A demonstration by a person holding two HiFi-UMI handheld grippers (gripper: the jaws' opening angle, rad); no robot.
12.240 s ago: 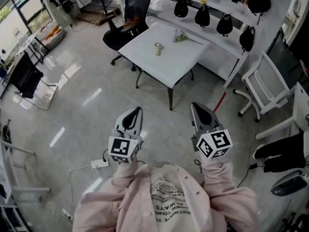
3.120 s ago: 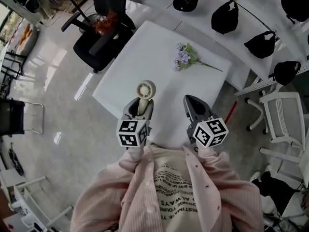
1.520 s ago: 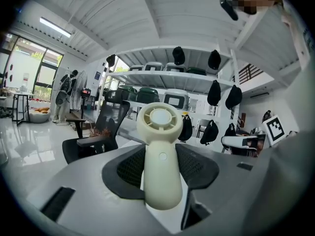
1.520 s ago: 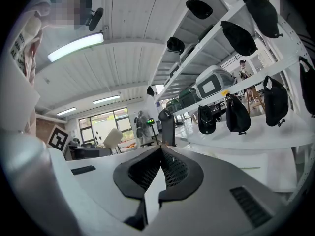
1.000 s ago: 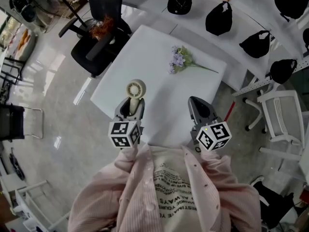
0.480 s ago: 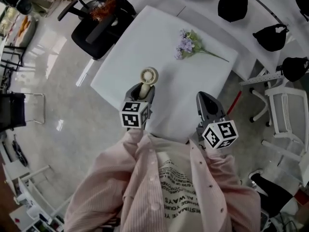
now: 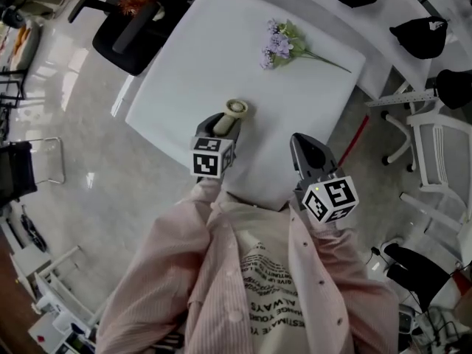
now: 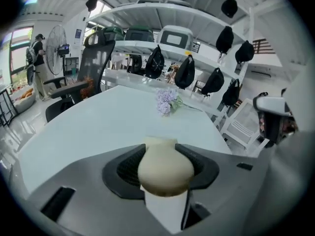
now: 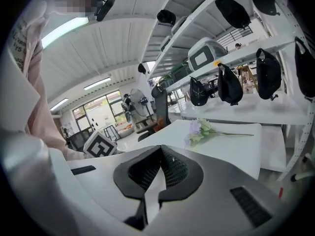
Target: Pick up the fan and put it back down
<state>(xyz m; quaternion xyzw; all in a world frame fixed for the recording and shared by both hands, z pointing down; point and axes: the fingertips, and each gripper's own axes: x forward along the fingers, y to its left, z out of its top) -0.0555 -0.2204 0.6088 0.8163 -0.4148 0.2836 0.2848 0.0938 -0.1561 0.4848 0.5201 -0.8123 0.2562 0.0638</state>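
A small cream hand fan (image 7: 235,109) sits between the jaws of my left gripper (image 7: 225,126), which is shut on its handle near the front edge of the white table (image 7: 214,57). In the left gripper view the fan's rounded cream body (image 8: 165,170) fills the gap of the left gripper (image 8: 164,154), with the tabletop (image 8: 93,122) close beneath. Whether the fan touches the table I cannot tell. My right gripper (image 7: 305,150) hangs at the table's near right edge, and its jaws (image 9: 160,155) are shut with nothing between them.
A sprig of purple artificial flowers (image 7: 284,43) lies at the table's far side, also the flowers (image 9: 201,128). A black office chair (image 7: 133,17) stands at the far left. A white chair (image 7: 435,142) and shelves with black bags (image 7: 420,32) are at the right.
My left gripper has come down toward the tabletop with the fan in it, tipping further downward. The right gripper has sunk a little beside it.
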